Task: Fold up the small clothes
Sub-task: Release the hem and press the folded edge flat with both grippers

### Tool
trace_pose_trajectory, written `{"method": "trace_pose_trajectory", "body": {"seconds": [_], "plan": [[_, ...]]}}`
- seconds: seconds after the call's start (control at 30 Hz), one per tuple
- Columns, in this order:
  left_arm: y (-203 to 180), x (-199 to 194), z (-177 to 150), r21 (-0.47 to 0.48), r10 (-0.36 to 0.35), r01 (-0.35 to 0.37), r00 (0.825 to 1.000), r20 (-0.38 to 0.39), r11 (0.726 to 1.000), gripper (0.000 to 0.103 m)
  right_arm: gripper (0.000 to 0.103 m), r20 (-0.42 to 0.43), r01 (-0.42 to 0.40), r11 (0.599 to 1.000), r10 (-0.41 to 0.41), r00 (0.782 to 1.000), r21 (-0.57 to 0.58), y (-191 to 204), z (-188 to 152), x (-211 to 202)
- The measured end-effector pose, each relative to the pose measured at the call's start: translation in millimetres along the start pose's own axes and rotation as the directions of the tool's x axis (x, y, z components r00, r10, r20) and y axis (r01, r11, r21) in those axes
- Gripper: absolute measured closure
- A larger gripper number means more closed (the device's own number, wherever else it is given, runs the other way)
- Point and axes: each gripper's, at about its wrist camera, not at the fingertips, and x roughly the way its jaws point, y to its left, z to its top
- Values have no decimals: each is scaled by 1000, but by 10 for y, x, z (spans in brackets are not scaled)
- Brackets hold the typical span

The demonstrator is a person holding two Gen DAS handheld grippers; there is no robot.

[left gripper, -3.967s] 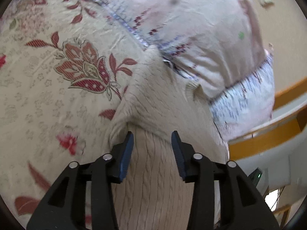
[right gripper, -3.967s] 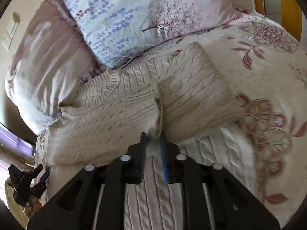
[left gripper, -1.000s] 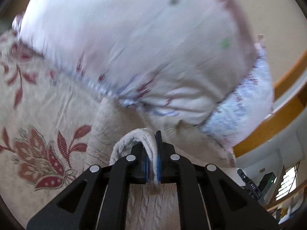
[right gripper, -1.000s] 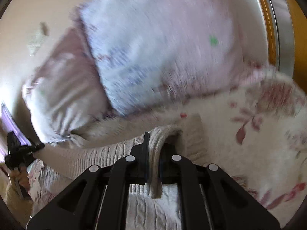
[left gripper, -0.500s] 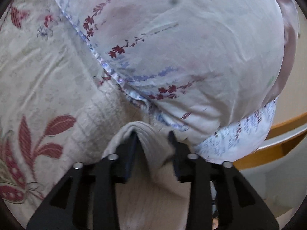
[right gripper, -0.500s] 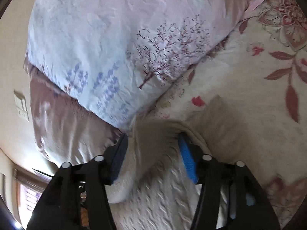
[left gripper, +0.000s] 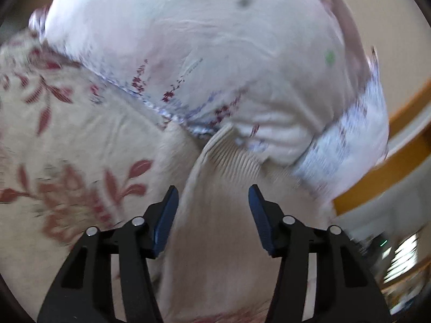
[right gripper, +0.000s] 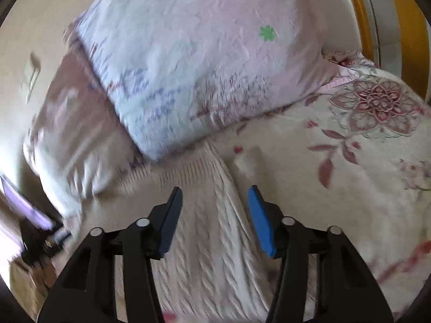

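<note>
A cream cable-knit sweater (left gripper: 223,167) lies folded on the bed, its ribbed edge up against the pillows. My left gripper (left gripper: 213,188) hovers just over it with the jaws opening. The blue pads stand apart and press on nothing. In the right wrist view the same sweater (right gripper: 204,215) runs under my right gripper (right gripper: 215,189). Its jaws are closing, but the pads are still wide apart, with knit below them rather than gripped. Both views are blurred by motion.
Pale floral pillows (left gripper: 215,53) (right gripper: 188,67) are piled just beyond the sweater's far edge. The flowered bedspread (left gripper: 80,134) (right gripper: 350,175) spreads out to the sides. An orange wooden bed frame (left gripper: 404,123) (right gripper: 404,13) edges the bed.
Both grippers were shut on a raised fold of the sweater a second ago. They have let go, the jaws have parted, and the fold now lies flat by the pillows.
</note>
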Motion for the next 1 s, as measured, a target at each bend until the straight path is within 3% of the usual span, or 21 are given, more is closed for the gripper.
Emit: {"method": "trace_pose_trajectory", "body": {"seconds": [0.1,0.3,0.37,0.43,0.53,0.63,1.0], "plan": [[11,-100,-181,89,61,-60,998,-9,994,54,59,-32,30,999,-32,999,-38,-36,-142,-59],[79,-76,-358,109,121,-116,992,-41,987,63,66,-64,91,989,-98,993,-113,-31,-343,-28],[81,-65,-405,117,132,-126,990,-43,985,67,71,-68,99,986,-109,992,-132,-21,-372,-16],[69,-56,-435,122,129,-123,990,-48,985,74,88,-78,92,986,-103,992,-136,-25,-392,-12],[44,-14,-470,136,149,-141,987,-56,981,82,93,-73,88,985,-99,992,-148,-21,-433,-24],[84,13,-482,127,157,-147,985,-66,981,94,94,-58,91,984,-101,993,-154,6,-454,-61],[130,-130,-516,143,124,-113,990,-71,983,96,95,-54,106,988,-113,992,-109,-16,-527,-267]]}}
